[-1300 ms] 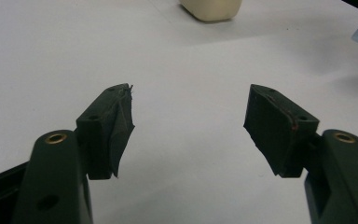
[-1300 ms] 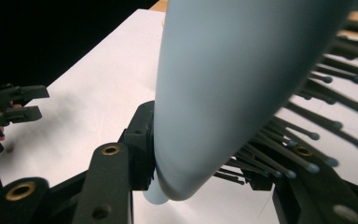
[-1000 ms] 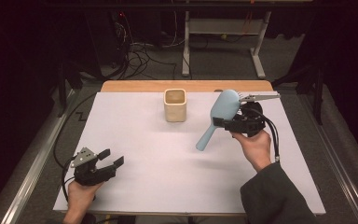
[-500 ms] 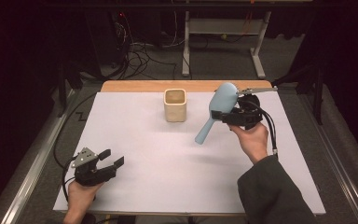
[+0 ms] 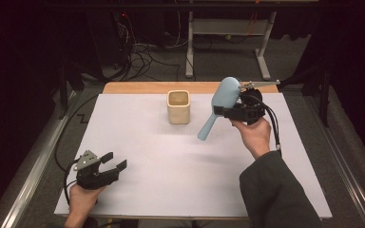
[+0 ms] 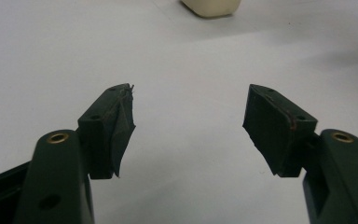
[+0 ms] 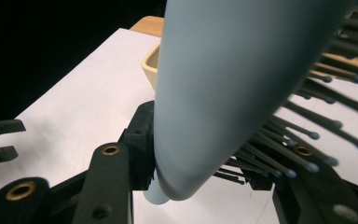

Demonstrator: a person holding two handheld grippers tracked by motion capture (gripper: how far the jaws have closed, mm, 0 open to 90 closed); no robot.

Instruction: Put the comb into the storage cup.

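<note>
A light blue hairbrush (image 5: 224, 96) hangs above the table at the right, head up and handle slanting down to the left. My right gripper (image 5: 228, 112) is shut on its neck. In the right gripper view the brush's (image 7: 223, 84) smooth back faces the camera, its dark bristles point right, and my right gripper (image 7: 200, 161) clamps it from both sides. A cream square cup (image 5: 178, 107) stands upright at the back middle, just left of the brush. My left gripper (image 5: 115, 161) rests near the front left corner, open, with nothing between its pads (image 6: 121, 121).
A white sheet covers the table (image 5: 171, 166), and a wooden strip (image 5: 138, 87) shows along the far edge. Beyond it, cables and a metal stand's legs (image 5: 190, 52) lie on the dark floor. The cup's base (image 6: 212, 7) lies far ahead of the left jaws.
My right gripper has carried the brush a little up and to the left, closer to the cup. The left gripper has kept still.
</note>
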